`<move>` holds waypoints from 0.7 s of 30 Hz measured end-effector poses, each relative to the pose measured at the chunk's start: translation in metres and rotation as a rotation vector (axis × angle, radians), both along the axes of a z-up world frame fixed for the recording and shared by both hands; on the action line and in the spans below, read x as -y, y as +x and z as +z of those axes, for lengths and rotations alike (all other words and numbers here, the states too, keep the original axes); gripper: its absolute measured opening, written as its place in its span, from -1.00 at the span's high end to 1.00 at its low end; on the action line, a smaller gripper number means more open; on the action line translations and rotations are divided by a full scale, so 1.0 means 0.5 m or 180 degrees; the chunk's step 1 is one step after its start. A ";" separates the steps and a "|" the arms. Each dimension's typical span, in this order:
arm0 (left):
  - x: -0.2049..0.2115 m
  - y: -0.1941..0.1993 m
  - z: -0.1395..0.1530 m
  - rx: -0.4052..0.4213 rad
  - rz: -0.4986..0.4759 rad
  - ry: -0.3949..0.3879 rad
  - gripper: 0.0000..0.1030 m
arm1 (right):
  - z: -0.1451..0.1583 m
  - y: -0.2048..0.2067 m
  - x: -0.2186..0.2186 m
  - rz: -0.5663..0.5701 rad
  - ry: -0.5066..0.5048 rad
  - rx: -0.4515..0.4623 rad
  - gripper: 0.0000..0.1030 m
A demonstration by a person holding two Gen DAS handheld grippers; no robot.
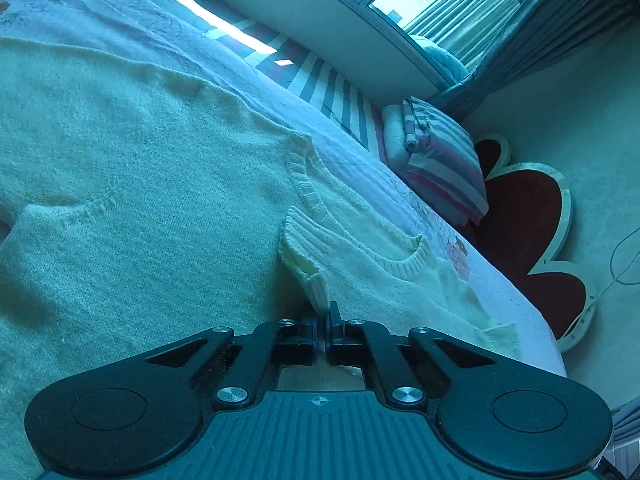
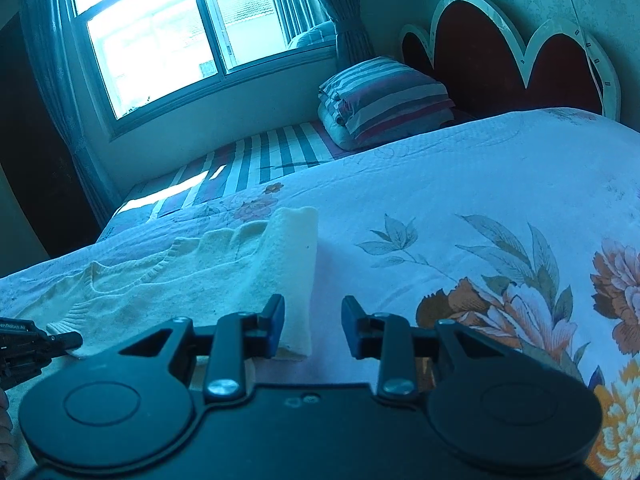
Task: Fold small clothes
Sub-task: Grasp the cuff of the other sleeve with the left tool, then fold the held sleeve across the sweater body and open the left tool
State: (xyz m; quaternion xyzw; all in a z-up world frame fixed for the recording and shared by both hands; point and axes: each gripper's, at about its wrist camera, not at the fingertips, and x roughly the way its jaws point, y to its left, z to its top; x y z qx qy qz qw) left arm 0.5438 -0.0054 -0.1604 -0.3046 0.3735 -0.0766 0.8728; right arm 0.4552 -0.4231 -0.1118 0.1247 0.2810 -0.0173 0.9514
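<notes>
A small cream knit sweater (image 1: 132, 168) lies flat on the bed, its neckline (image 1: 320, 196) towards the pillows. My left gripper (image 1: 325, 326) is shut on the ribbed sleeve cuff (image 1: 308, 272), which is folded over the sweater's body. In the right wrist view the sweater (image 2: 192, 276) lies at the left and its other sleeve (image 2: 296, 272) stretches towards me. My right gripper (image 2: 313, 326) is open and empty just above the end of that sleeve. The left gripper (image 2: 60, 340) shows at the far left edge.
The bed has a white floral bedspread (image 2: 480, 208). Folded striped bedding (image 2: 384, 100) sits by the red scalloped headboard (image 2: 500, 52). A striped sheet (image 2: 260, 156) runs along the wall under the window (image 2: 180, 40).
</notes>
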 end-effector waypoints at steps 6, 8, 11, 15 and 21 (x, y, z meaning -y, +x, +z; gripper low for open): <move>-0.013 -0.007 0.048 0.0218 -0.0101 0.0288 0.95 | 0.001 0.010 -0.013 -0.0020 0.0000 0.0002 0.38; -0.029 -0.011 0.061 0.0254 -0.0115 0.0320 0.95 | 0.001 0.014 -0.024 -0.0010 -0.0006 -0.0001 0.38; -0.063 -0.020 0.071 0.0281 -0.0121 0.0368 0.95 | -0.001 0.020 -0.041 0.0012 -0.0011 -0.0008 0.38; -0.104 -0.023 0.066 0.0270 -0.0062 0.0448 0.95 | -0.007 0.029 -0.064 0.0041 -0.0031 -0.0034 0.38; -0.138 -0.029 0.048 0.0240 0.0021 0.0490 0.95 | -0.026 0.045 -0.081 0.0051 -0.0070 -0.0134 0.39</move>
